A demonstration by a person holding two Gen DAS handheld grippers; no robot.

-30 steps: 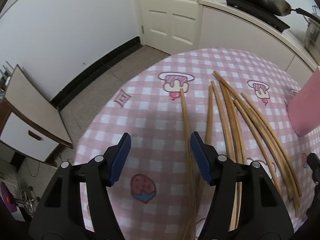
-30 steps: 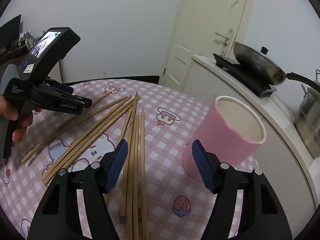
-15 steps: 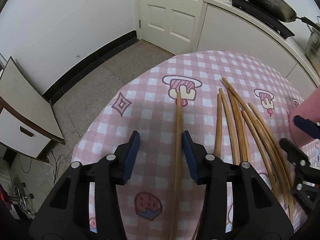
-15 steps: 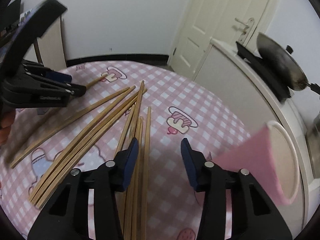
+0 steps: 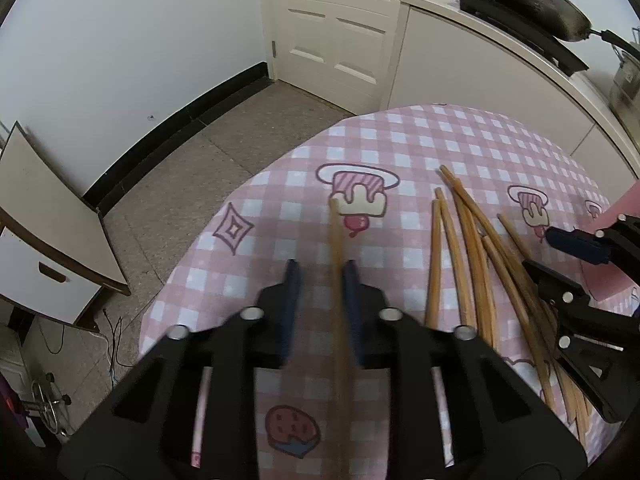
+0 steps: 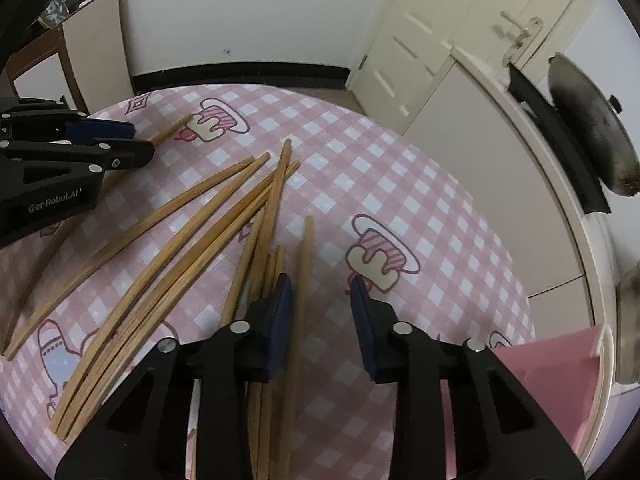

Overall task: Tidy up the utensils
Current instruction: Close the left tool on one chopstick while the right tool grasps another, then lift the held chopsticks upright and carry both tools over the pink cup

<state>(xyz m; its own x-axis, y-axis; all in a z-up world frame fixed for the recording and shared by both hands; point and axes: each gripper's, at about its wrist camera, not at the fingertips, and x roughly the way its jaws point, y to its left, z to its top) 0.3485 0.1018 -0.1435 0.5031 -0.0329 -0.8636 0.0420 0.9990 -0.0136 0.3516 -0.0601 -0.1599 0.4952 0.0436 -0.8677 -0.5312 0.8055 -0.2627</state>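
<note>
Pink checked tablecloth carries scattered chopsticks; pink cup stands at the cloth's right edge. Left gripper has just been closing, jaws now narrow around a single chopstick lying left of the main pile; contact blurred, cannot confirm pinch. Right gripper also closing, one stick between its jaws, pads not yet touching. Advice: centre each stick, squeeze fully before lifting.

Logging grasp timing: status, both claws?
Left claw just closing around lone chopstick, not clamped. Right claw just closing, rightmost chopstick between pads. Chopstick pile beside, nothing blocking.
</note>
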